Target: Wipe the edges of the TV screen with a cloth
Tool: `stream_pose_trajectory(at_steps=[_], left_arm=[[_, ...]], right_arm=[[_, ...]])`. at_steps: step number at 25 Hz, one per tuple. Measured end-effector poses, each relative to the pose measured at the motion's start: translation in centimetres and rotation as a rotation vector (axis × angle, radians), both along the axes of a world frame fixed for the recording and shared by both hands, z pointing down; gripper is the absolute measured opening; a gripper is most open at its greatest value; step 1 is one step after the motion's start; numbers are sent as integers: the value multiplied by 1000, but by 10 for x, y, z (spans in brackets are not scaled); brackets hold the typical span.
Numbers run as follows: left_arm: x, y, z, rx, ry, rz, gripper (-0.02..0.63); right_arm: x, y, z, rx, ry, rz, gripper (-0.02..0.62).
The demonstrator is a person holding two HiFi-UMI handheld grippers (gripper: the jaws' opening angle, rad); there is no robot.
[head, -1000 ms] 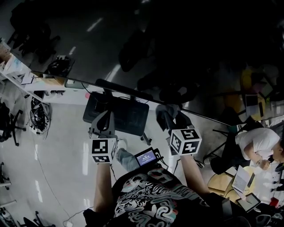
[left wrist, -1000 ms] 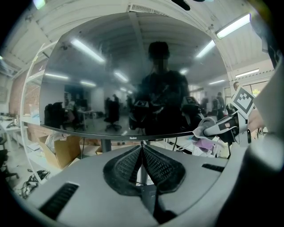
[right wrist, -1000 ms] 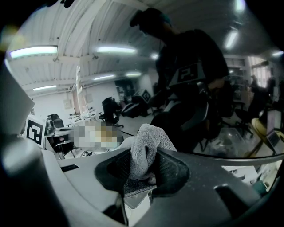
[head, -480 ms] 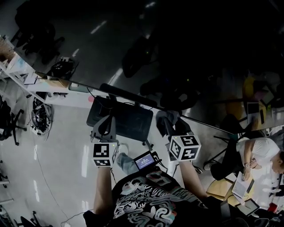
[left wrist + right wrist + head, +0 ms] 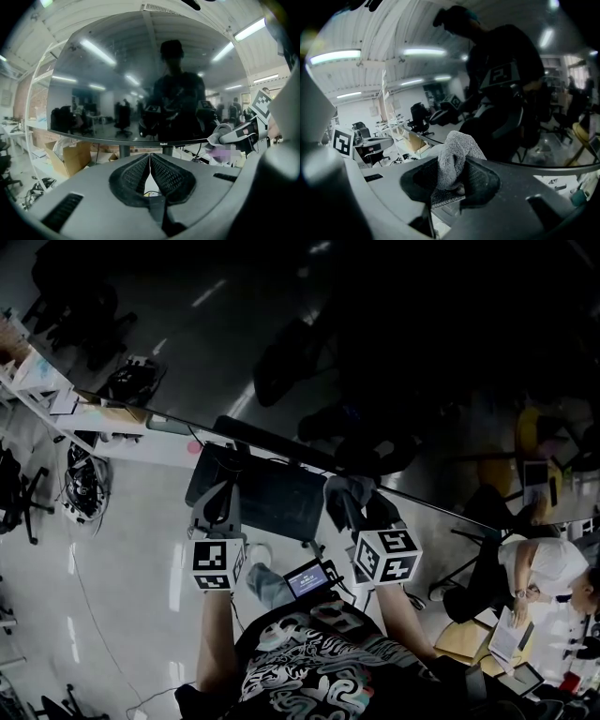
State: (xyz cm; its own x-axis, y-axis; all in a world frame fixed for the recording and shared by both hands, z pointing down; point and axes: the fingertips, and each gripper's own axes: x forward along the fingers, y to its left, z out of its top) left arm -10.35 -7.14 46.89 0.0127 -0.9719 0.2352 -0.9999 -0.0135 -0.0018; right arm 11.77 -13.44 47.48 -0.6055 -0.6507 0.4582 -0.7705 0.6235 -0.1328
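The TV screen [image 5: 394, 352] is a big dark glossy panel that fills the top of the head view; its bottom edge [image 5: 169, 418] runs slantwise down to the right. My right gripper [image 5: 345, 487] is shut on a grey cloth [image 5: 356, 482], which sits right at that bottom edge. In the right gripper view the cloth [image 5: 457, 150] bulges up out of the jaws of the right gripper [image 5: 457, 174] against the screen [image 5: 520, 93]. My left gripper [image 5: 222, 487] hangs just below the edge, shut and empty. Its pads [image 5: 164, 173] meet in front of the screen [image 5: 140, 79].
A dark TV stand [image 5: 267, 493] stands below the screen between the grippers. Desks with clutter [image 5: 42, 381] line the left, with cables on the floor [image 5: 84, 488]. A seated person [image 5: 548, 563] is at the right. Cardboard boxes [image 5: 70, 157] lie beneath the screen.
Both grippers stay by the bottom edge. The right gripper with the cloth has drifted slightly left and down in the view; the head camera has shifted a little.
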Motion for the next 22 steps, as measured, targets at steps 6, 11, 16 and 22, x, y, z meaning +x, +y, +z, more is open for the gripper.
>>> stream_pose_trajectory(at_steps=[6,11,16,22], left_arm=[[-16,0,-4,1,0,-8,18],[-23,0,2,-8,7,-12,18],[-28,-1,2,-8,9,-5,20],[-39,-1,0,-5,8,-10,20]], right_arm=[[-21,1,-2,-3,-6,-21,135],[-31,1,-1,-9,-17,-31,135],[-41,0,-1,-17,-24,-38,135],[-52,0,-1,-40,-52,-34,135]])
